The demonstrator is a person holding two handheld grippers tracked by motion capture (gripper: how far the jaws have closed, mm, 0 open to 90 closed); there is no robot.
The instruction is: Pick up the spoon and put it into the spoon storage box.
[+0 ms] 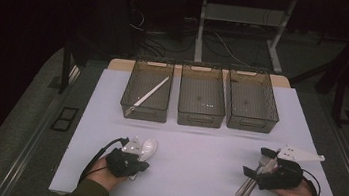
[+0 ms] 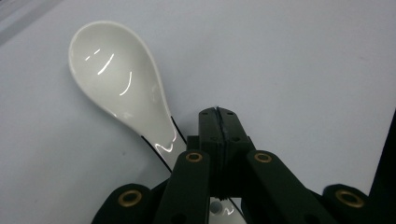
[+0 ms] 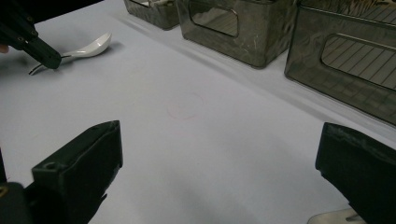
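A white ceramic spoon lies on the pale table at the front left, bowl up. My left gripper is down at its handle with the jaws pressed together. The handle runs beside and under the left jaw, not between the tips. From the right gripper view that gripper meets the end of the spoon. My right gripper stands wide open over bare table. In the high view it hovers over a small bunch of metal cutlery at the front right.
Three dark see-through bins stand in a row at the far side: the left bin holds a long white utensil, and the middle bin and right bin look empty. Beyond the table are desk legs and cables.
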